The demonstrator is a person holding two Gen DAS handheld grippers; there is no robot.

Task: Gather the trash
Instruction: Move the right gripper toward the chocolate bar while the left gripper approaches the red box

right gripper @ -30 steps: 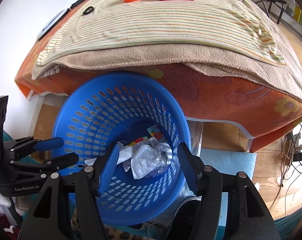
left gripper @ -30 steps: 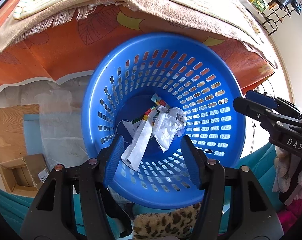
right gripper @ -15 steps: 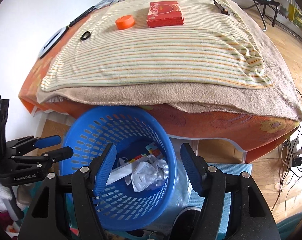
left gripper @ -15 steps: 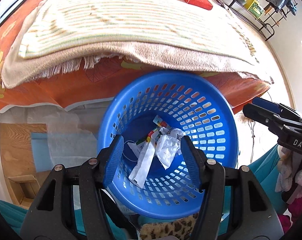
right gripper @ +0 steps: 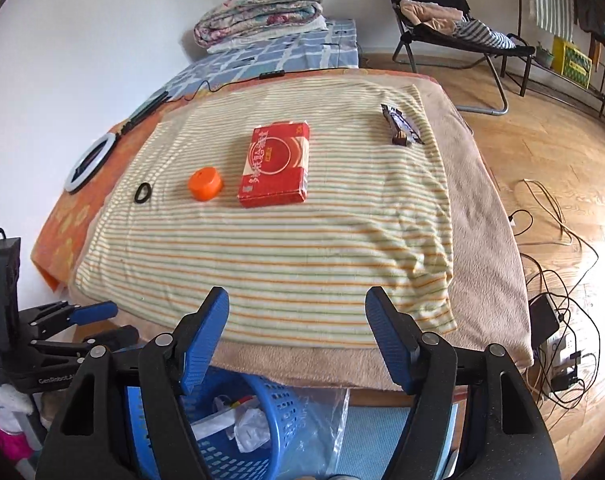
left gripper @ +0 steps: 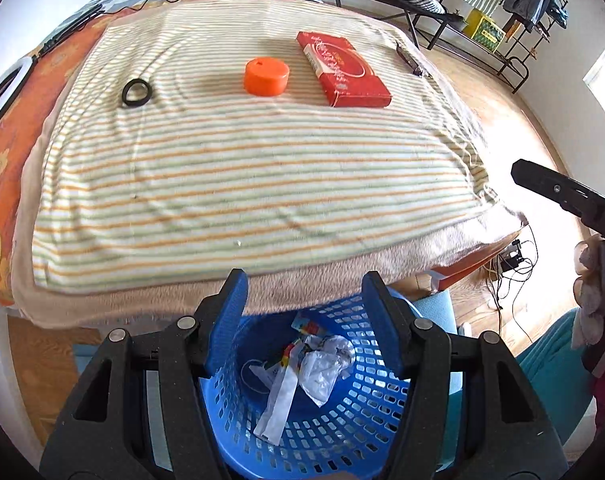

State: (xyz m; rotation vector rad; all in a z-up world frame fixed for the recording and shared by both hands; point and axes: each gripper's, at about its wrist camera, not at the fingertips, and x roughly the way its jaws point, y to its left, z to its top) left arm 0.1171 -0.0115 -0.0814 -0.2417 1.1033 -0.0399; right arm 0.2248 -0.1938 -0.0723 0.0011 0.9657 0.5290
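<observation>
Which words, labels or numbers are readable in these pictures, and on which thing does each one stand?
"GenRobot.AI": on the left gripper body, seen from the right wrist.
"DA", cut off by the frame edge: on the right gripper body.
Red box: white characters on the lid, too blurred to read.
Wrappers in the basket: print too small to read.

Left gripper (left gripper: 304,334): jaws spread wide, blue-padded fingers (left gripper: 231,320) parallel, nothing held between them. In the right wrist view it appears at lower left (right gripper: 90,322), pointing rightward, fingers apart.

Right gripper (right gripper: 298,336): jaws spread wide, blue pads (right gripper: 386,340) facing each other, nothing gripped. In the left wrist view only one black finger (left gripper: 558,192) of it enters from the right edge, with a gloved hand (left gripper: 594,300) below it.
</observation>
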